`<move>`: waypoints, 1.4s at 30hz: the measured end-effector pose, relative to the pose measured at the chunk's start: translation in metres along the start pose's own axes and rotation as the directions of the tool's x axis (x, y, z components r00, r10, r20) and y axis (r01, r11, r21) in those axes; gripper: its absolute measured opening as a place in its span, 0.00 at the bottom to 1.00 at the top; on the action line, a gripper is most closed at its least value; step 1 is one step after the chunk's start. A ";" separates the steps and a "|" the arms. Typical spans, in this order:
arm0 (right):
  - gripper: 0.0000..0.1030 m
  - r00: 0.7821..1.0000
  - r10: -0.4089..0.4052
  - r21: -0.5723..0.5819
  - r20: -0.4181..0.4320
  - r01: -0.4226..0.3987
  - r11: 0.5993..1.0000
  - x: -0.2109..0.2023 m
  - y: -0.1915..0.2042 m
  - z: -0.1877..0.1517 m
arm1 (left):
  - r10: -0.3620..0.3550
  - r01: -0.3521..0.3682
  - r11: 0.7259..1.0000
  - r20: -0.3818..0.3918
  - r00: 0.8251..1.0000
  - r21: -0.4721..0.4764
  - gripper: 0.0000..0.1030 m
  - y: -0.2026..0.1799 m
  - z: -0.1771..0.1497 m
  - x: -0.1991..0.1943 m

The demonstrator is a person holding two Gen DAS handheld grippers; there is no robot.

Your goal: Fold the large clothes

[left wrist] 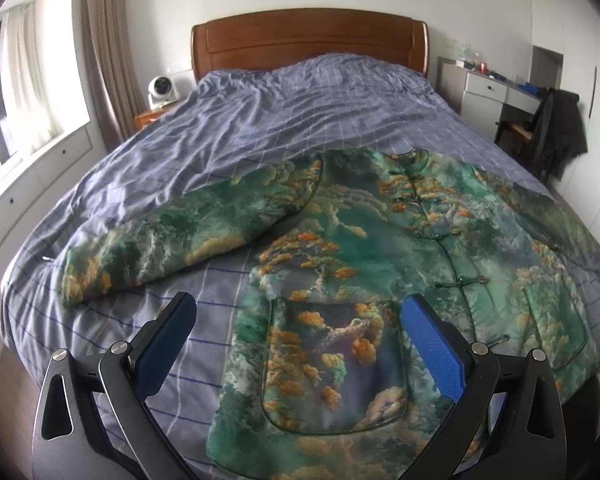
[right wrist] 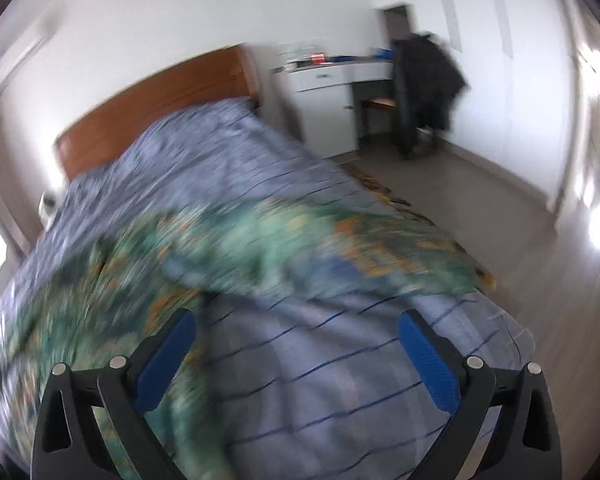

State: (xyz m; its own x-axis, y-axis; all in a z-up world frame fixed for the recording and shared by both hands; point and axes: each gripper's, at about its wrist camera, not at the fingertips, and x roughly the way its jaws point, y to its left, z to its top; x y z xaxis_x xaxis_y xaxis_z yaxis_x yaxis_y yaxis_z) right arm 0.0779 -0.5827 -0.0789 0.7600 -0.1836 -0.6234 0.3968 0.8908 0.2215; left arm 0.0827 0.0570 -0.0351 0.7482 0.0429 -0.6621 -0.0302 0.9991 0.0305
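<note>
Bed [left wrist: 260,128] as folding surface | jacket [left wrist: 380,240] spread front-up near foot edge, sleeves out, flat for creasing | left gripper [left wrist: 298,312] fingers apart, empty, above hem pocket | right gripper [right wrist: 298,328] fingers apart, empty, over bare sheet; view blurred

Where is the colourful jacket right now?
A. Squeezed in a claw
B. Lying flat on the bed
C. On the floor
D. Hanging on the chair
B: the jacket lies spread, front up, on the blue bedcover, and both open claws hold nothing.
</note>
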 end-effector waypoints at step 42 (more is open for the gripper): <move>0.09 0.928 0.369 -0.131 0.053 -0.359 0.924 0.069 0.228 0.102 | 0.077 -0.077 0.997 -0.012 0.997 0.002 1.00 0.022 -0.006 -0.005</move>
State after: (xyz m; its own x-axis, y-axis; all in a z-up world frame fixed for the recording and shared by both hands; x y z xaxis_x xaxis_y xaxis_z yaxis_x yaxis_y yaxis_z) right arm 0.2736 -0.4344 0.0047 0.8790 0.1358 -0.4570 0.0260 0.9435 0.3305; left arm 0.0741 0.0792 -0.0354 0.7357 0.1195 -0.6667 -0.0863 0.9928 0.0828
